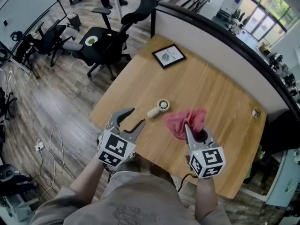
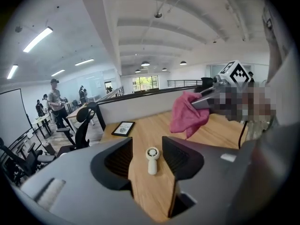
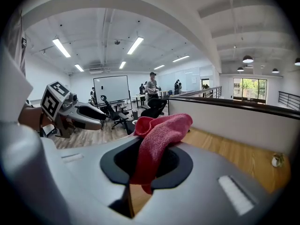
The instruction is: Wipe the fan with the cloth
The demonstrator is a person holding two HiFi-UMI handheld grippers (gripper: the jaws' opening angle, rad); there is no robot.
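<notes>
A small white hand-held fan [image 1: 158, 108] lies on its side on the wooden table [image 1: 211, 83], near the front left edge. My left gripper [image 1: 131, 119] stands open and empty just short of the fan, which shows between its jaws in the left gripper view [image 2: 151, 159]. My right gripper [image 1: 193, 129] is shut on a red cloth [image 1: 185, 122], which hangs bunched from its jaws [image 3: 154, 144] above the table, to the right of the fan. From the left gripper view the red cloth [image 2: 187, 115] hangs at the upper right.
A black-framed picture [image 1: 168, 56] lies flat at the table's far side. A small object [image 1: 256, 112] sits near the right edge. Office chairs [image 1: 110, 41] stand on the wood floor to the left, and a cable [image 1: 51, 142] lies on the floor. A low partition wall [image 1: 225, 36] borders the table behind.
</notes>
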